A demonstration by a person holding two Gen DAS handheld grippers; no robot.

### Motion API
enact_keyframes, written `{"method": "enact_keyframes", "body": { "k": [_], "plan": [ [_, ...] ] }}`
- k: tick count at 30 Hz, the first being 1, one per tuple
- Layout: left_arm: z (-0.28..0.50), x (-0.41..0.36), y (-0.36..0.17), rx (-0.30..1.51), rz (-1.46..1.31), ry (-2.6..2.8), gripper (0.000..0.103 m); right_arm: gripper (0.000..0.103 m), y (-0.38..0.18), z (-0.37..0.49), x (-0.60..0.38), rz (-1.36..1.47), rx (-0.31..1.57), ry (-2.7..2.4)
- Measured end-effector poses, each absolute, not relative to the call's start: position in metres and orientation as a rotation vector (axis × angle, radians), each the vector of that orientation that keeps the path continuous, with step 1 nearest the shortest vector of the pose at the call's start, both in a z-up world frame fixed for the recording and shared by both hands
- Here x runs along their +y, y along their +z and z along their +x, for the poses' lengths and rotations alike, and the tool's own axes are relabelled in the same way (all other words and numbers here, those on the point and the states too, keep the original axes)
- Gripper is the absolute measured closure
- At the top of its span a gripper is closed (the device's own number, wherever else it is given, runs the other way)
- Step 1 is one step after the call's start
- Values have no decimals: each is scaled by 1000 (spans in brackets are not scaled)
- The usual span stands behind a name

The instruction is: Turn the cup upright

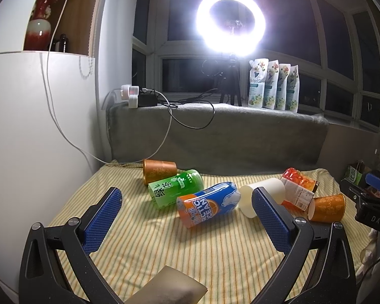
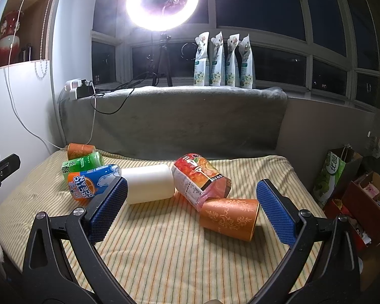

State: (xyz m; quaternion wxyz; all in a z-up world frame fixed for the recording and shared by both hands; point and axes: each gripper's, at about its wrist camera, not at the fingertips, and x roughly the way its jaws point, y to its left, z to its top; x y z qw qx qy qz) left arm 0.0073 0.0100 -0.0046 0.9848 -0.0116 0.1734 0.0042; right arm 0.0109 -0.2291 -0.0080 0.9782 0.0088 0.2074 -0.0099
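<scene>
Six cups lie tipped over on the striped cloth (image 2: 164,248) covering the tabletop, and none is upright yet. Both tongs hang above the near edge with nothing between their blue pads: the left tongs (image 1: 187,217) are spread wide, the right tongs (image 2: 191,210) equally wide, each opened enough, I'd say, to take a cup across its body. In the right view, the near orange cup (image 2: 228,219) with the floral pattern lies on its side just ahead, its open mouth turned right toward the right-hand pad, its base touching the red-and-orange printed cup (image 2: 200,179). That one looks like the natural target, being closest and the least boxed in. Beside it, the white cup (image 2: 149,185) lies on its side too, with the blue-and-orange Arctic Ocean cup (image 1: 207,202) next to it and the green tea cup (image 1: 174,187) behind. Further back, near the grey blanket (image 1: 215,136), a second orange cup (image 1: 159,172) rests alone. From the left view the white cup sits partly behind the right-hand pad, so the left tongs seem lined up on the middle of the cluster. A ring light (image 1: 230,22) glares from the sill, washing the scene. Rolling is the risk: these cups lie loosely on soft cloth, touching one another.
</scene>
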Motion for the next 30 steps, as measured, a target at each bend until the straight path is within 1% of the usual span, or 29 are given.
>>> {"method": "enact_keyframes", "body": {
  "k": [6,16,23,30],
  "plan": [
    [12,14,-7,357,-19,18,1,0,-14,25,-222,3,432,12],
    [20,30,-20,421,-10,27,1,0,-13,51,-202,-51,456,114],
    [26,45,-29,460,-16,44,1,0,-14,82,-172,-124,513,230],
    [32,55,-34,487,-12,49,1,0,-13,118,-148,-134,569,328]
  ]
}}
